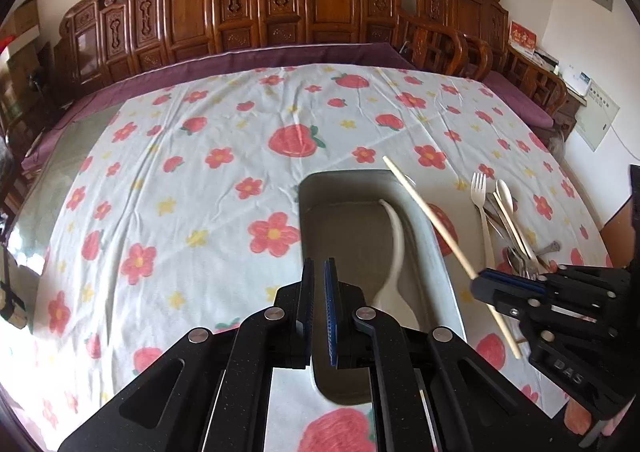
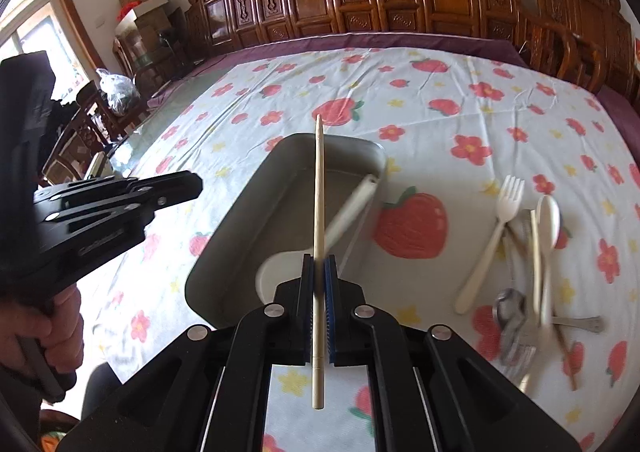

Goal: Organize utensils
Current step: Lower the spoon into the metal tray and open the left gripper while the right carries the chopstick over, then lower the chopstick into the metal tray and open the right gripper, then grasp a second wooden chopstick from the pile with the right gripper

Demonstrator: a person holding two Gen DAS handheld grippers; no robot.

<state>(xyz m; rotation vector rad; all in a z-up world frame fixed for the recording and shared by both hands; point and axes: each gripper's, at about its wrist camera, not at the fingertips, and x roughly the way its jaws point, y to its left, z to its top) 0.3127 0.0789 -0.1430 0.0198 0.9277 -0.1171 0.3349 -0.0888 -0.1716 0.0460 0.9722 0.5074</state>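
Observation:
A grey metal tray [image 1: 430, 236] [image 2: 236, 220] lies on the flowered tablecloth with a white spoon [image 1: 396, 248] [image 2: 348, 212] inside. My right gripper [image 2: 319, 264] [image 1: 478, 278] is shut on a wooden chopstick [image 2: 318, 188] [image 1: 424, 208], held above the tray's right side. My left gripper [image 1: 319, 272] [image 2: 198, 182] is shut and empty, over the tray's near end. A pile of utensils [image 1: 508, 228] [image 2: 524, 264] lies right of the tray: a white fork [image 2: 494, 240], a white spoon [image 2: 548, 220], metal spoons and a chopstick.
The flowered cloth [image 1: 200, 172] covers a table with purple edging [image 1: 280, 56]. Carved wooden chairs [image 1: 280, 4] stand along the far side. Boxes [image 2: 144, 0] and a bag [image 2: 118, 90] stand at far left.

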